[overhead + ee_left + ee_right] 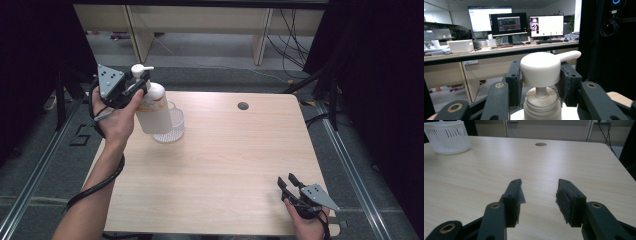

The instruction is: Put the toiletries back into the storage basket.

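From above I see my left gripper (137,86) clamping the pump bottle (151,107) at ten o'clock, over the white basket (172,129); its own view shows the jaws squeezing the pump head (541,68); my right gripper (538,195) rests wide open at five o'clock, holding nothing.

White bottle (152,110), pale woodgrain table (225,165)

From my seat, the light wood table (220,165) with its round cable hole (243,106) at 1 o'clock stands on grey floor (215,45), black curtains (385,75) at 3 and 9 o'clock, and at 12 o'clock a desk (499,51) carrying three lit monitors (509,23).
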The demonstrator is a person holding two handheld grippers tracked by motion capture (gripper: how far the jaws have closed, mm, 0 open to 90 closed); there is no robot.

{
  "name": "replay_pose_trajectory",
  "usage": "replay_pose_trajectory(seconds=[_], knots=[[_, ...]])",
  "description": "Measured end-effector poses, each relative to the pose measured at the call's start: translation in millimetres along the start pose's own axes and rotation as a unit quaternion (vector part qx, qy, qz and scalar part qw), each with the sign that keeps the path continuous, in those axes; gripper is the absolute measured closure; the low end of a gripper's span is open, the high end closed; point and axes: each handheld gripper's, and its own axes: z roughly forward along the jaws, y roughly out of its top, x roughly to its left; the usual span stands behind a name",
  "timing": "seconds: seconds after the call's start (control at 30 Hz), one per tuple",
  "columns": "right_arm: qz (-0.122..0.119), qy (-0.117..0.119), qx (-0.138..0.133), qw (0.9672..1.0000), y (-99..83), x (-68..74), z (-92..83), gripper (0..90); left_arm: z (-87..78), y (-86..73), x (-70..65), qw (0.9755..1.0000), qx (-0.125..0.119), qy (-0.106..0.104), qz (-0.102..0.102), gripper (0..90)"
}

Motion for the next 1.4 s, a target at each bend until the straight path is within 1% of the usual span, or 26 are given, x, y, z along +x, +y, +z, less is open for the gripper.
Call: replay_pose_trajectory(seconds=[0.23, 0.27, 0.5, 0.57, 0.6, 0.73, 0.8, 0.9, 0.97, 1.0, 1.1, 1.17, 1.3, 1.33, 1.4], knots=[[-0.005, 0.0, -0.002, 1.0, -0.2, -0.5, 0.7, 55.0, 3.6, 1.2, 2.4, 1.0, -0.003, 0.002, 0.0, 58.8], [0.0, 0.007, 0.0, 1.0, 0.0, -0.5, 1.0, 55.0, 4.1, 1.6, 2.5, 1.0, -0.002, 0.003, 0.0, 58.7], [0.003, 0.008, 0.0, 1.0, 0.0, -0.1, 0.8, 55.0, 8.8, 5.6, 1.7, 1.0, -0.006, 0.001, 0.001, 58.7], [-0.001, 0.005, -0.001, 1.0, -0.3, -0.3, 1.1, 55.0, 10.3, 6.4, 1.5, 1.0, -0.006, 0.001, 0.002, 58.7], [0.003, 0.008, 0.0, 1.0, -0.1, 0.1, 0.7, 55.0, 11.1, 6.6, 1.6, 1.0, -0.006, 0.001, 0.002, 58.7], [0.001, 0.007, -0.001, 1.0, -0.1, -0.2, 0.7, 55.0, 14.3, 6.7, 1.6, 1.0, -0.006, 0.001, 0.003, 58.7], [-0.01, -0.006, 0.004, 0.9999, 0.5, -0.3, -0.2, 55.0, 16.9, 6.6, 1.8, 1.0, -0.006, 0.002, 0.004, 58.7], [-0.011, -0.006, 0.003, 0.9999, 0.5, -0.3, 0.0, 55.0, 18.6, 6.7, 1.9, 1.0, -0.005, 0.001, 0.005, 58.7], [-0.012, -0.01, 0.0, 0.9999, 0.3, -0.6, -0.5, 54.9, 20.6, 6.7, 2.1, 1.0, -0.006, 0.0, 0.005, 58.7], [-0.017, -0.012, -0.003, 0.9998, 0.3, -1.7, -0.6, 54.9, 21.4, 6.8, 2.2, 1.0, -0.006, 0.0, 0.004, 58.7], [-0.015, -0.008, -0.005, 0.9999, 0.2, -1.9, -0.3, 54.9, 23.8, 6.8, 2.1, 1.0, -0.007, -0.002, 0.004, 58.7], [-0.017, -0.012, -0.002, 0.9998, 0.4, -1.8, -0.6, 54.9, 25.2, 7.0, 2.0, 1.0, -0.006, -0.002, 0.004, 58.7], [-0.017, -0.012, -0.003, 0.9998, 0.3, -1.7, -0.8, 54.9, 28.0, 7.0, 1.4, 1.0, -0.006, -0.003, 0.005, 58.7], [-0.017, -0.012, -0.004, 0.9998, 0.3, -1.9, -0.8, 54.9, 27.5, 6.7, 0.4, 1.0, -0.002, 0.005, -0.001, 58.7], [-0.015, -0.009, -0.006, 0.9998, 0.2, -2.0, -0.6, 54.9, 29.0, 6.8, 0.3, 1.0, -0.001, 0.005, -0.001, 58.7]])
